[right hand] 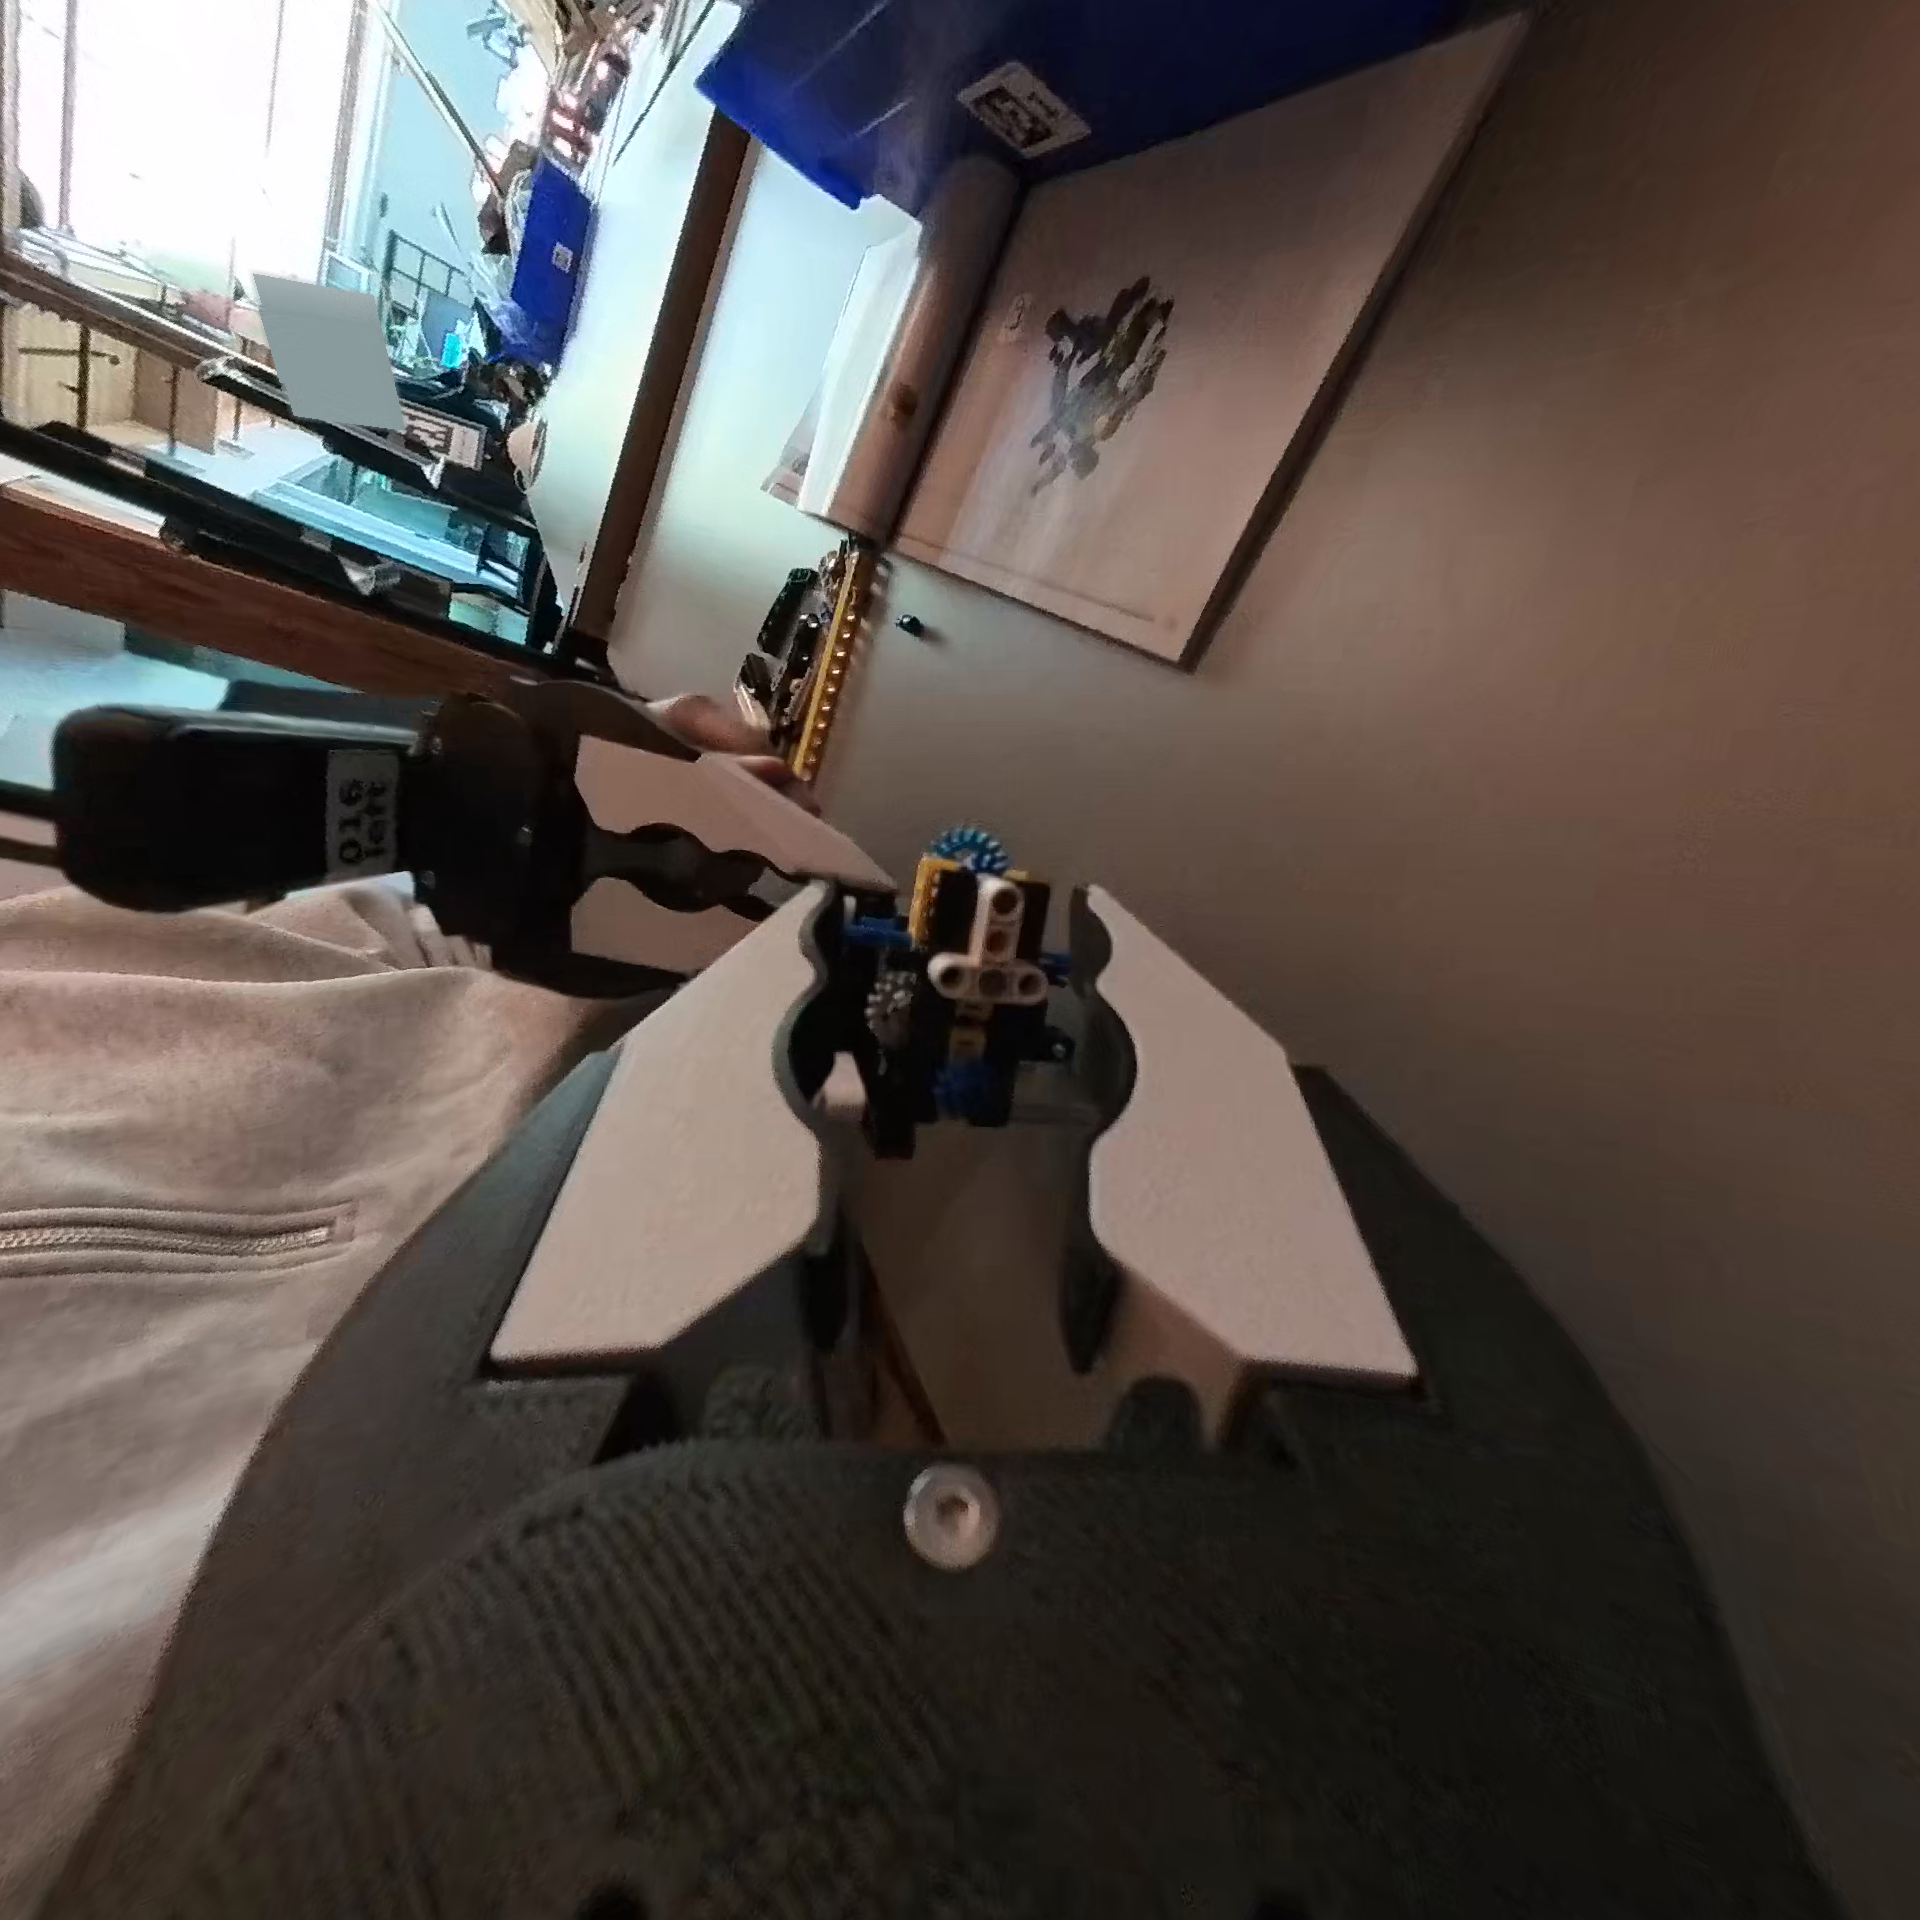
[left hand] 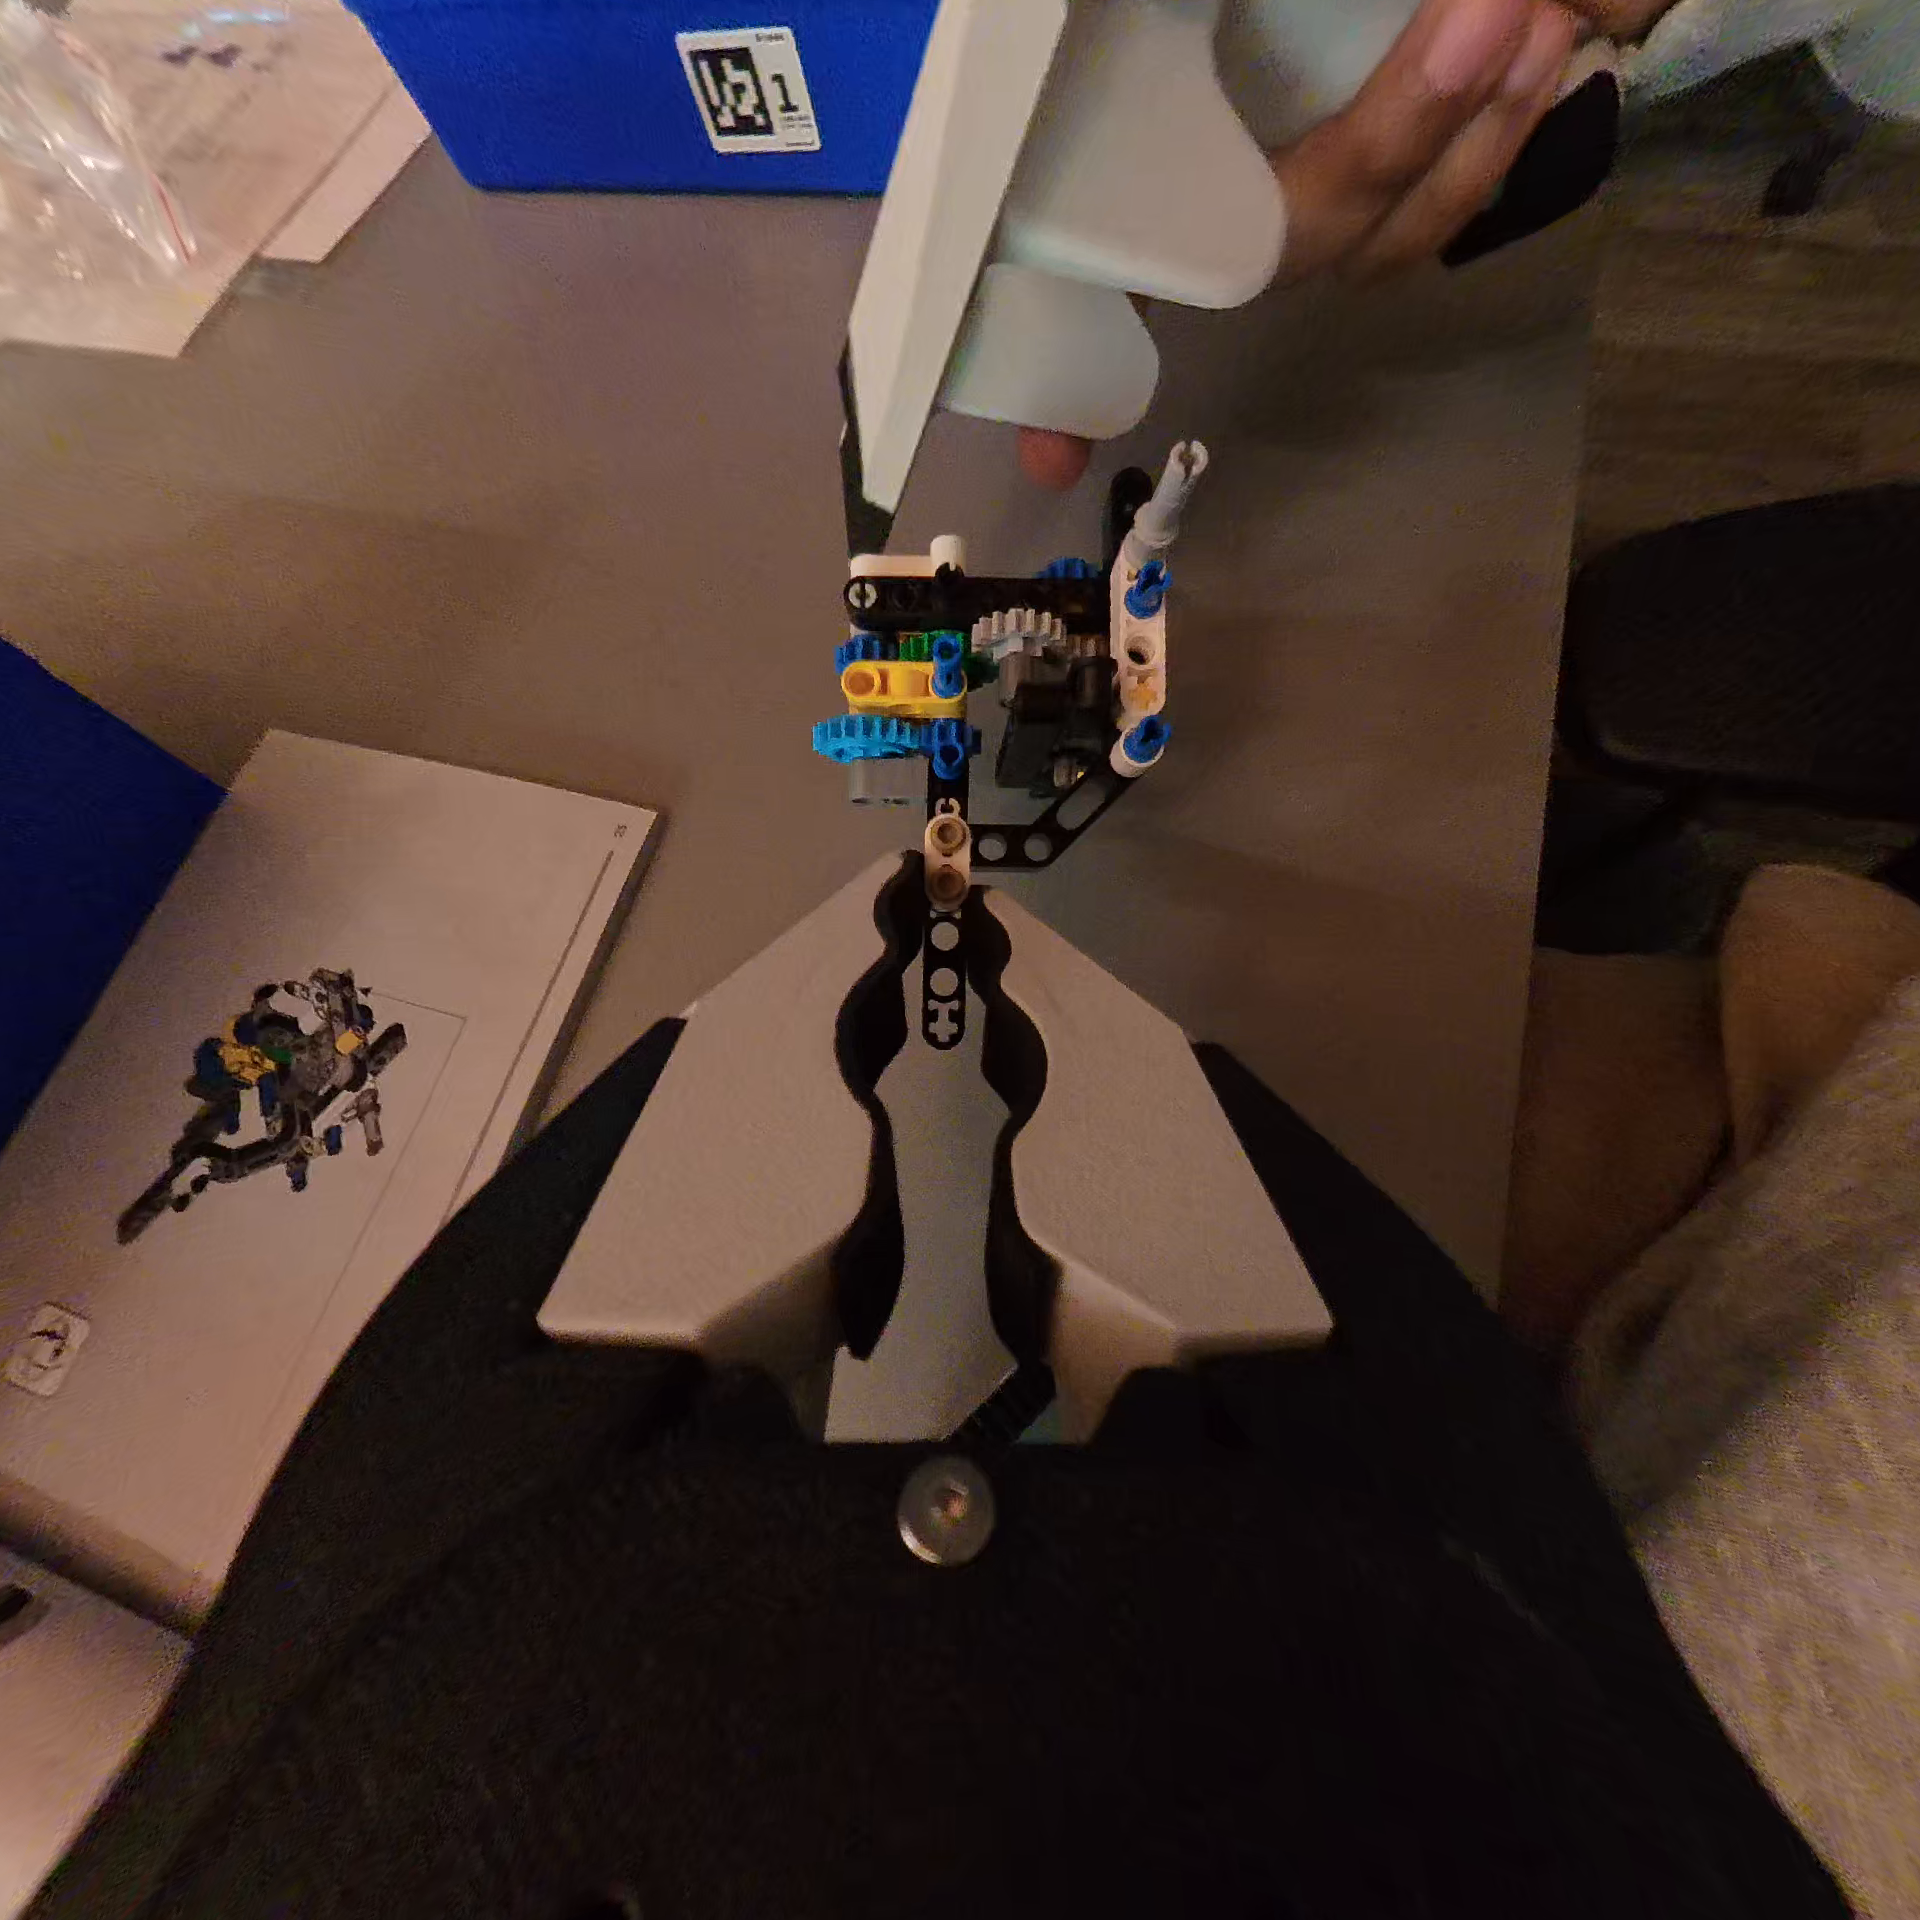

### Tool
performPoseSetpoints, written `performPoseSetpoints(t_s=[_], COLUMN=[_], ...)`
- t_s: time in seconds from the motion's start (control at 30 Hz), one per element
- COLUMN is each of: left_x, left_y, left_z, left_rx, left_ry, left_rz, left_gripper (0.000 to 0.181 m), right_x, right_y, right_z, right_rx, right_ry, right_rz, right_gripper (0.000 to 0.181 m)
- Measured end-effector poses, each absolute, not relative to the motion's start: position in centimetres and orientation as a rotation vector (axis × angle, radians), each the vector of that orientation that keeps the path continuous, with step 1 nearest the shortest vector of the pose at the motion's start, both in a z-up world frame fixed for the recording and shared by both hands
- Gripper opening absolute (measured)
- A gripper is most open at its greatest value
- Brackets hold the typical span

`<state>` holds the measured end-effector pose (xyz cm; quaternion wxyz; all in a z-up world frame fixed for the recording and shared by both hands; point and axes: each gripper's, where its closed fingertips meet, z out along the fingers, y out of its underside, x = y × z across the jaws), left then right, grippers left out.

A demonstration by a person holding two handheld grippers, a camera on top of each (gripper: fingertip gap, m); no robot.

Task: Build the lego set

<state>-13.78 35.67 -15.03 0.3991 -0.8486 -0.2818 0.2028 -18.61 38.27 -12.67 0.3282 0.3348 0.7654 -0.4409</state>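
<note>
A partly built lego assembly of black beams, blue and grey gears, a yellow piece and white parts hangs above the grey table. My left gripper is shut on the black beam at its lower end. A finger of my right gripper comes down from above and meets the white piece at the assembly's top left. In the right wrist view my right gripper holds the assembly between its jaws, pads against both sides. The left gripper comes in from the left there.
An open instruction booklet lies at the left, also in the right wrist view. Blue bins stand at the back, with clear bags beside them. A yellow-and-black lego part lies on the table. The person's lap is at the right edge.
</note>
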Motion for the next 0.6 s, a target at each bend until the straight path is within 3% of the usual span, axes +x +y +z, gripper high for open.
performPoseSetpoints(t_s=[0.03, 0.23, 0.43, 0.6], left_x=[-13.7, -13.5, -13.2, -13.2], left_y=[35.8, 36.2, 36.6, 36.5], left_z=[-15.0, -14.8, -14.8, -14.8], left_rx=[-2.156, -2.196, -2.207, -2.203], left_ry=[-0.7, -0.621, -0.587, -0.642], left_rz=[0.532, 0.629, 0.658, 0.62], left_gripper=[0.005, 0.006, 0.006, 0.006], right_x=[-18.4, -17.1, -16.4, -16.4], right_y=[38.2, 38.4, 38.4, 38.4], right_z=[-12.7, -13.9, -14.2, -14.0], right_rx=[0.867, 0.827, 0.814, 0.806], right_ry=[2.0, 2.027, 2.018, 1.998], right_rz=[-1.136, -1.005, -0.997, -1.038], right_gripper=[0.044, 0.047, 0.027, 0.025])
